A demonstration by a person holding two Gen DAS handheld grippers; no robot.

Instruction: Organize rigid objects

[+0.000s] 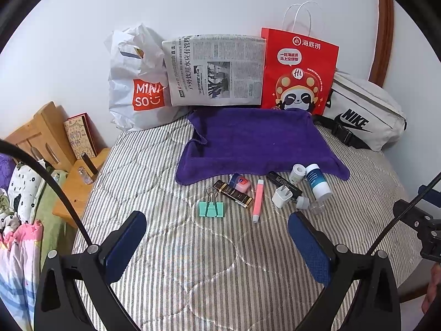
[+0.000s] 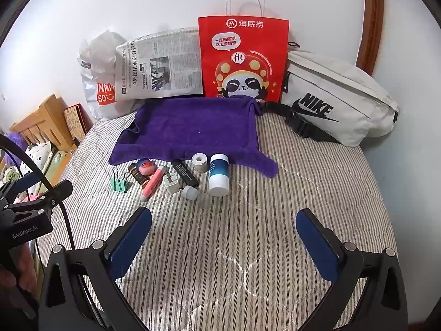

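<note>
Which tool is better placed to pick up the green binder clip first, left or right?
Left, probably. In the left wrist view the green binder clip lies just ahead of the open left tool. From the right tool, also open, it sits far to the left beyond the pink tube.

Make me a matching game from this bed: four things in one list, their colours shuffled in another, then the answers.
Things:
1. binder clip
2. towel
3. paper bag
4. charger plug

Colours:
A. red
B. white
C. mint green
D. purple

Pairs: 1-C, 2-D, 3-A, 4-B
</note>
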